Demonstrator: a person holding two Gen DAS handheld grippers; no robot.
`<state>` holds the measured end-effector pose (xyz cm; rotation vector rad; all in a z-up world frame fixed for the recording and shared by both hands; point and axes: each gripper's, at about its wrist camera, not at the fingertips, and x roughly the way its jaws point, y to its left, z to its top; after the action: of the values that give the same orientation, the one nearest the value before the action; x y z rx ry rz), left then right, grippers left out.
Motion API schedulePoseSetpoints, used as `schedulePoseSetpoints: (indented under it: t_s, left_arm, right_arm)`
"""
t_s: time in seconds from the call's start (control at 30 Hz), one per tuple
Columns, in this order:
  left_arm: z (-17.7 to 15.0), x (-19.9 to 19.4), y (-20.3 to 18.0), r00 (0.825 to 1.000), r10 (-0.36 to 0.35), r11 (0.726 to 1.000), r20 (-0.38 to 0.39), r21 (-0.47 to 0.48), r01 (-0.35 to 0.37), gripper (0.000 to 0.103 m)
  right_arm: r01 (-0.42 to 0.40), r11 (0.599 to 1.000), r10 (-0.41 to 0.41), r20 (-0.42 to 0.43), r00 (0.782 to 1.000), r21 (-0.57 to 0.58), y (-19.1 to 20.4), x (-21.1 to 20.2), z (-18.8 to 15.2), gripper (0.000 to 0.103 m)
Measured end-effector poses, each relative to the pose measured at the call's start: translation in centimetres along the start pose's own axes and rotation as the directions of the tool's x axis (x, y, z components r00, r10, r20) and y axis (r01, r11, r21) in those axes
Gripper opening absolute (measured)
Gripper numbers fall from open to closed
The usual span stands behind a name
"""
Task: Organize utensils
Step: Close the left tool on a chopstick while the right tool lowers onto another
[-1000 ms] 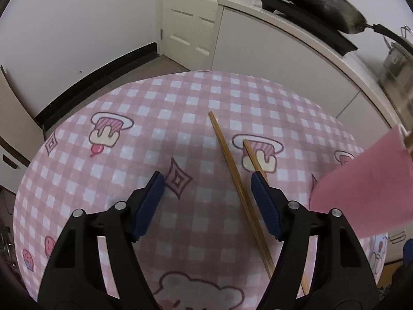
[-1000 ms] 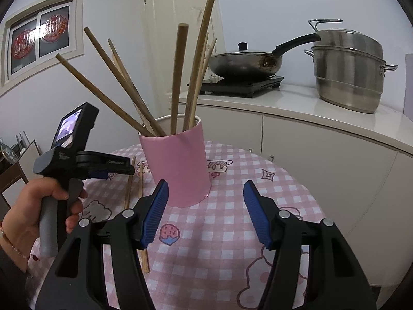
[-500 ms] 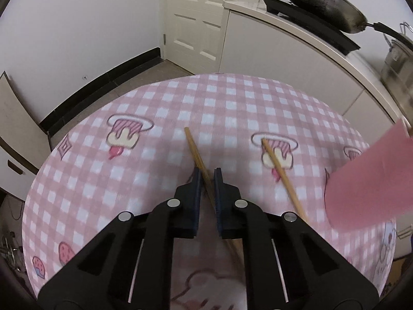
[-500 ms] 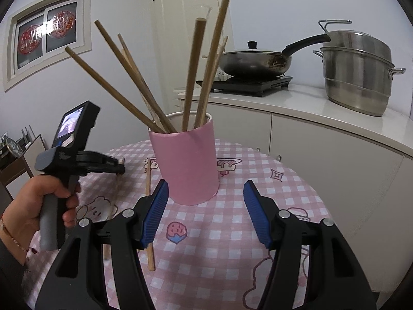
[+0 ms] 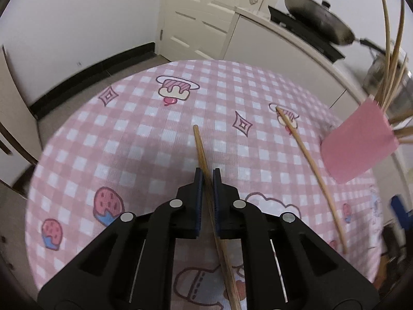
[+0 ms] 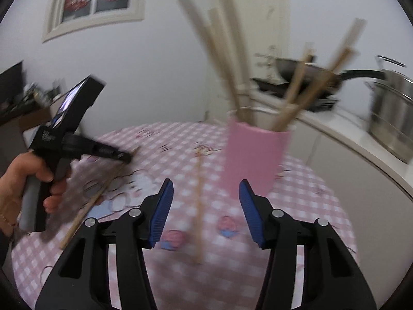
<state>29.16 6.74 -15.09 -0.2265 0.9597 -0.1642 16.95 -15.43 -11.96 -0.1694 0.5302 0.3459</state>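
left gripper angled steeply down over the checked worktop, clamped on a chopstick, second chopstick lying beside the pink cup, right gripper tilted gently down, jaws closing, nothing between, person's hand on the left handle

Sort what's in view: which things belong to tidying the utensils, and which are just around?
Job: chopstick clamped in the left tongs; second chopstick loose on the tablecloth; pink cup holding more sticks.

Just around: wok, steel pot, door.
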Motion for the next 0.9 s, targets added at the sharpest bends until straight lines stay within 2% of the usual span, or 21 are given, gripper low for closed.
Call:
schedulePoseSetpoints:
  t_s: [0.1,0.2,0.33,0.5,0.67,0.73,0.83,0.9]
  left_arm:
    - [-0.4,-0.2,0.3,1.000,-0.019,1.000,0.005,-0.015,0.019,0.009]
    - [-0.7,-0.4,0.3,1.000,-0.025,1.000,0.016,-0.007,0.025,0.009]
    - [-0.8,-0.5,1.0,0.998,-0.063,0.997,0.022,-0.032,0.063,0.009]
    - [-1.3,-1.0,1.0,0.998,-0.039,0.999,0.040,-0.012,0.039,0.009]
    - [-1.8,-1.3,0.6,0.998,-0.039,0.999,0.044,0.008,0.039,0.009]
    - [-1.8,-1.2,0.3,0.999,-0.028,0.999,0.047,0.022,0.027,0.009]
    - [-1.8,-1.3,0.4,0.999,-0.028,0.999,0.047,0.021,0.027,0.009]
    - [-1.8,-1.2,0.5,0.998,-0.034,0.999,0.046,0.016,0.033,0.009]
  right_arm:
    - [0.010,0.996,-0.015,-0.061,0.998,-0.091,1.9,2.0,0.9,0.050]
    - [0.001,0.991,-0.016,-0.115,0.993,-0.131,2.9,4.0,2.2,0.047]
    - [0.053,0.974,-0.084,-0.135,0.987,-0.219,4.3,6.3,4.1,0.047]
    - [0.083,0.949,-0.139,-0.164,0.977,-0.305,5.7,10.2,5.3,0.044]
    - [0.087,0.944,-0.165,-0.228,0.960,-0.317,5.4,14.1,5.6,0.041]
    - [0.081,0.948,-0.169,-0.270,0.948,-0.307,5.1,15.7,5.6,0.034]
    - [0.102,0.961,-0.181,-0.313,0.932,-0.255,3.9,17.2,5.9,0.032]
    - [0.081,0.976,-0.150,-0.350,0.925,-0.204,3.0,17.8,6.2,0.032]
